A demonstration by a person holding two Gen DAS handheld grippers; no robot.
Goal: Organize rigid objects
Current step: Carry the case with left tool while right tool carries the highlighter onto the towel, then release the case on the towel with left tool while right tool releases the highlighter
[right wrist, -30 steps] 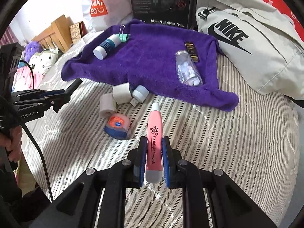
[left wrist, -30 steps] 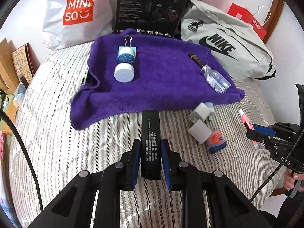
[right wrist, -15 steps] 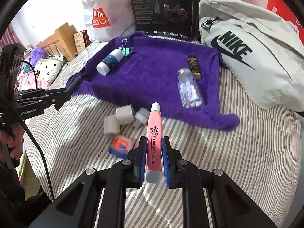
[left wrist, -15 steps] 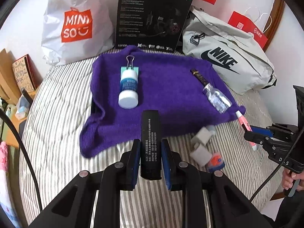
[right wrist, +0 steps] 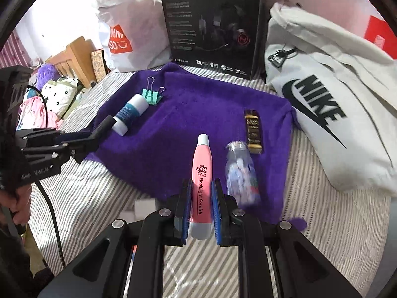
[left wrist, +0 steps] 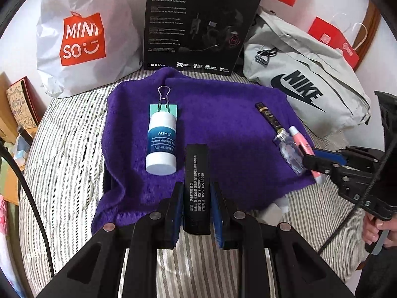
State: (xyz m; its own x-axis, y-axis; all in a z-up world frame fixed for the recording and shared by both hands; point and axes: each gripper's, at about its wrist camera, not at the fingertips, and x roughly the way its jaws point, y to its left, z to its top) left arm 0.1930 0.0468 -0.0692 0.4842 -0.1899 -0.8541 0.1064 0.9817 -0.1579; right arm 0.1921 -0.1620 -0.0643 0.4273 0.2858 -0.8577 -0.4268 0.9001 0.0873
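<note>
My left gripper (left wrist: 197,191) is shut on a black tube (left wrist: 196,171) with white print, held over the near edge of the purple towel (left wrist: 223,114). My right gripper (right wrist: 200,188) is shut on a pink flashlight earpick (right wrist: 202,173), also above the towel's near edge. On the towel lie a white and blue bottle (left wrist: 161,144) with a teal binder clip (left wrist: 163,108) behind it, a clear bottle (right wrist: 242,171) of small pieces and a dark brown stick (right wrist: 253,131). The right gripper and its pink load show at the right in the left wrist view, beside the clear bottle (left wrist: 289,154).
The towel lies on a striped bed (left wrist: 64,154). Behind it stand a white Miniso bag (left wrist: 82,37), a black headset box (left wrist: 198,24) and a grey Nike bag (left wrist: 305,84). A white block (left wrist: 273,211) peeks out at the towel's near right corner. A person's hand (left wrist: 377,231) holds the right gripper.
Both grippers have moved forward with their loads, from over the striped bed to over the towel's near edge. The loose items on the bed have slipped almost out of view.
</note>
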